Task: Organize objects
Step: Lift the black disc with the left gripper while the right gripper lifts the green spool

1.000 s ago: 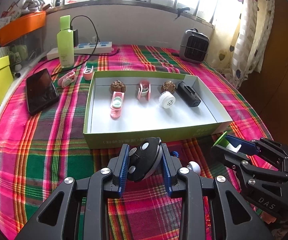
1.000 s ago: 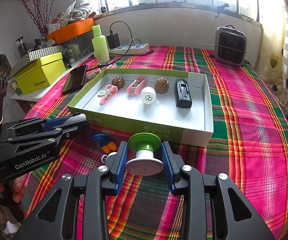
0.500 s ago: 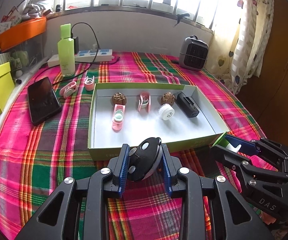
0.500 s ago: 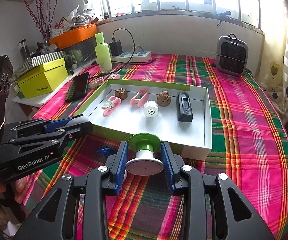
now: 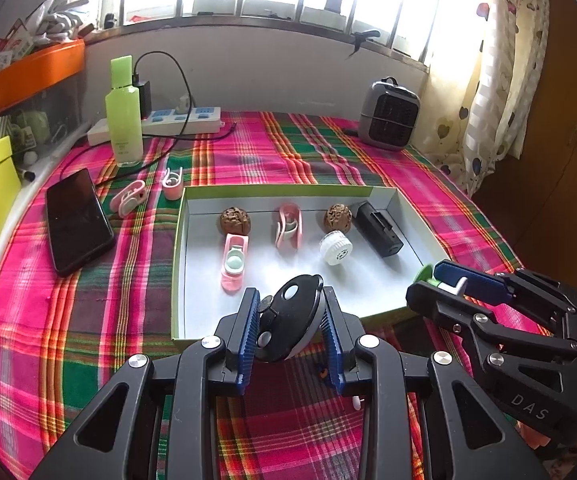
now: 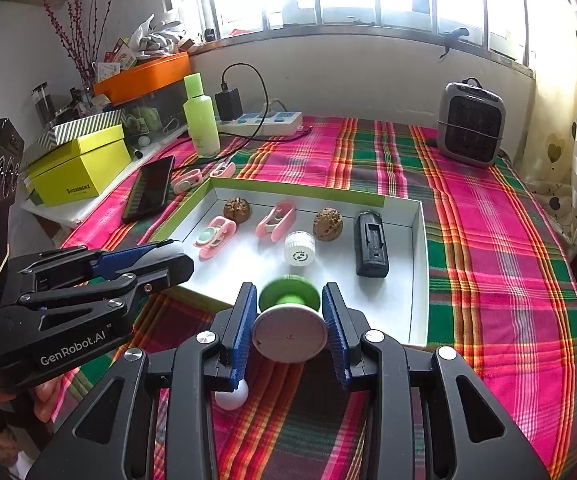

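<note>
Left gripper (image 5: 290, 330) has its fingers clamped on a black round gadget (image 5: 288, 326), right gripper (image 6: 290, 326) pinches a green-and-white spool thing (image 6: 289, 322). Both hang over the near edge of the shallow box (image 6: 418, 280) on the plaid counter (image 6: 508, 280).

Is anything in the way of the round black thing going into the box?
Nothing visible blocks it. The left gripper holds the round black thing above the near wall of the box, and the white floor just past it is bare. The pink clip lies further left.
</note>
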Demonstrator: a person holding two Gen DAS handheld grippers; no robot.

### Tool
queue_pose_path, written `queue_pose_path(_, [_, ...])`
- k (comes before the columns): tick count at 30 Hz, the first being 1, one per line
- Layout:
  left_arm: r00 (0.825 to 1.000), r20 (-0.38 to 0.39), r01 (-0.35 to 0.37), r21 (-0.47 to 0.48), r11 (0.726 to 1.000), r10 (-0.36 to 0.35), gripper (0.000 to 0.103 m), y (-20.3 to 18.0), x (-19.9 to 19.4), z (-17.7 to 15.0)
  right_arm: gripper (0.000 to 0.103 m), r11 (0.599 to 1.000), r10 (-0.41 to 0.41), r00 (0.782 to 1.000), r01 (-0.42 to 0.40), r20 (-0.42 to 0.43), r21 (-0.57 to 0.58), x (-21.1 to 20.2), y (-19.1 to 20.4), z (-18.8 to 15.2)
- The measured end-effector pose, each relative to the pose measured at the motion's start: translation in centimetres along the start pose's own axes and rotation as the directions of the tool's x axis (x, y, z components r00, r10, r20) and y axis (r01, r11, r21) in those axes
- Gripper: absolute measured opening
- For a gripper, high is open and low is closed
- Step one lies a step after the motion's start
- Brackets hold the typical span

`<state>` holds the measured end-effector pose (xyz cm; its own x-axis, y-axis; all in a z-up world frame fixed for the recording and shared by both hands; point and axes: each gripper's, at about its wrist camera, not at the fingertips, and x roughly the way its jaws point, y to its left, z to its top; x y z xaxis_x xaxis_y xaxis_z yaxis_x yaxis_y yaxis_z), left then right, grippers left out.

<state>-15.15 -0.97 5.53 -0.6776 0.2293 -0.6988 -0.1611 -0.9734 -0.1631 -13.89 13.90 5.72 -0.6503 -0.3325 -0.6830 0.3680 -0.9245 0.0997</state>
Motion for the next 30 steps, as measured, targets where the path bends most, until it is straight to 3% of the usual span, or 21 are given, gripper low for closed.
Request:
queue_pose_path(7, [1.0, -0.013, 0.001, -0.007, 1.0, -0.001, 0.028, 0.4, 1.6, 1.0, 0.035, 1.0, 0.004, 1.0, -0.004, -0.017, 0.01, 1.6, -0.5, 0.6])
queue_pose_path(9, [1.0, -0.022, -0.002, -0.013, 1.0, 0.002, 0.028, 0.5, 1.9, 1.1, 0.024, 1.0, -0.001, 1.0, 0.002, -0.027, 0.01, 1.8, -0.6, 0.5])
queue_pose_path(23, [1.0, -0.023, 0.006, -0.027, 1.0, -0.006, 0.028, 0.8, 2.3, 0.8, 0.024, 0.996, 0.014, 1.0, -0.012, -0.025, 0.084, -0.2, -3.3, -1.2])
queue_pose_path(30, [1.0, -0.023, 0.005, -0.027, 1.0, -0.006, 0.028, 0.9, 2.2, 0.8, 0.026, 0.995, 0.066, 0.997, -0.062, -0.041, 0.079, -0.9, -3.2, -2.7])
